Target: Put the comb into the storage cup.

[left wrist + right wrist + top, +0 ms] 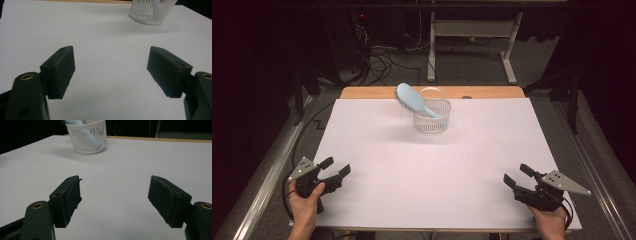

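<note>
Brush [411, 99] stands handle-down in basket [432, 118] at table's far middle, placement apparently complete. My left gripper [337, 167] and right gripper [517, 175] rest near edge, jaws spread, empty.

A wooden bench [492, 92] carries a white sheet [437, 170]; toward twelve o'clock stands a white slatted plastic basket [432, 122].

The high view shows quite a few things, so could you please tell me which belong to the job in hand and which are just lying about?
Belonging to the job:
- light blue hairbrush, handle down in the basket
- white slatted basket
- left gripper, open
- right gripper, open

Just lying about:
- cables on the floor behind the table
- white desk frame farther back
</note>
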`<state>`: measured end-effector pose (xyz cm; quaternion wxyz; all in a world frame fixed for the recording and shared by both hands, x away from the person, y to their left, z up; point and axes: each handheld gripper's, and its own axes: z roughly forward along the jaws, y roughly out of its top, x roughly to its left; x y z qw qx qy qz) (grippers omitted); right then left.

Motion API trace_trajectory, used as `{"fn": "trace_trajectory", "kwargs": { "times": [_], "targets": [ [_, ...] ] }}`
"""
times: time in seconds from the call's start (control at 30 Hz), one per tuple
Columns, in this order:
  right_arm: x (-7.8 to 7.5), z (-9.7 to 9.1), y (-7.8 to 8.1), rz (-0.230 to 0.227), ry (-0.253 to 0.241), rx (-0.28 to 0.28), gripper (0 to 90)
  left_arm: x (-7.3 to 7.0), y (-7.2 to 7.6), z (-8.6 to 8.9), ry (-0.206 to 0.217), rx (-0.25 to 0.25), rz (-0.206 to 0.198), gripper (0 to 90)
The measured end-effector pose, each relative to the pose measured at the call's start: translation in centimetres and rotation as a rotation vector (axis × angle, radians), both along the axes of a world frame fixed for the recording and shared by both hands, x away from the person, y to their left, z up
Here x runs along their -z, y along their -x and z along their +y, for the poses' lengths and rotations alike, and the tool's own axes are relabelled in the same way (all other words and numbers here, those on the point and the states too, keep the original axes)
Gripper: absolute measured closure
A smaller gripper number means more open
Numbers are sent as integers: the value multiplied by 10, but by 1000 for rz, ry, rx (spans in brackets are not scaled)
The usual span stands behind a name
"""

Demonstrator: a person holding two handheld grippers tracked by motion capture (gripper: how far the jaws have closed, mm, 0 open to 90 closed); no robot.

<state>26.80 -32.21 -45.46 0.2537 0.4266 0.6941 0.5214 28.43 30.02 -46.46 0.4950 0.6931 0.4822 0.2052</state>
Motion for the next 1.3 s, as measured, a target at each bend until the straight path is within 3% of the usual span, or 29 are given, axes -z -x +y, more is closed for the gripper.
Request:
{"fn": "trace_trajectory", "kwargs": {
  "times": [0.43, 0.67, 1.03, 1.3],
  "targets": [
    [0, 0, 0, -4, 3, 3, 266, 8, 4, -4, -33, 7, -15, 230],
    [-1, -2, 2, -6, -2, 8, 266, 10, 9, -9, -34, 15, -24, 220],
    [-1, -2, 2, 1, -5, 4, 264, 12, 9, -9, -30, -13, -33, 212],
    [0, -4, 2, 9, -11, 9, 261, 13, 9, -14, -38, 9, -38, 201]
  ]
}}
